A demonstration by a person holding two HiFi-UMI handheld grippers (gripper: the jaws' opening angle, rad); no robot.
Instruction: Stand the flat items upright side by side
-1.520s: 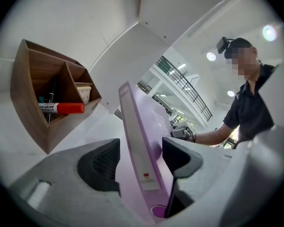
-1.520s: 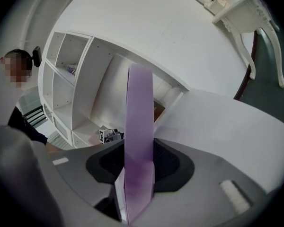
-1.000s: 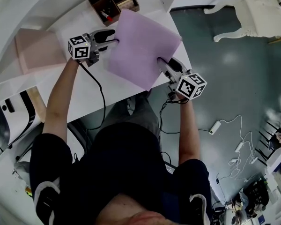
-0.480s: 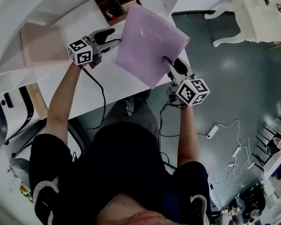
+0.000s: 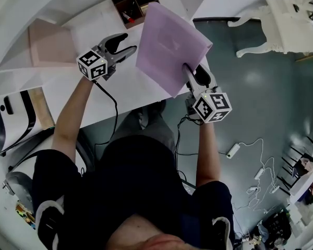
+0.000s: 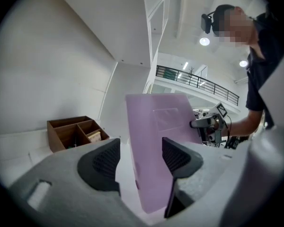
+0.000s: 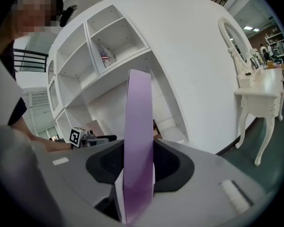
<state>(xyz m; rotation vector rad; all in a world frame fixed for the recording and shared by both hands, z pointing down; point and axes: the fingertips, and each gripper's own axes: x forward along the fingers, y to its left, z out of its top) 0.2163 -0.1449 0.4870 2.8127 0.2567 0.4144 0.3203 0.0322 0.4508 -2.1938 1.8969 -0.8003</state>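
Right gripper (image 5: 192, 73): you grip the purple folder (image 5: 169, 43), tilted, centre frame.
Left gripper (image 5: 122, 43): your jaws apart, empty.
Surface: white table (image 5: 88, 95), upper left.

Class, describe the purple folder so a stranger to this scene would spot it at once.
Start at the white desk and go to its right end. There the right tool grips a large purple folder by one edge. Unlike the pink flat item lying on the desk to its left, it is held upright.

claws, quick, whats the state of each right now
left claw: open, empty
right claw: closed on the folder
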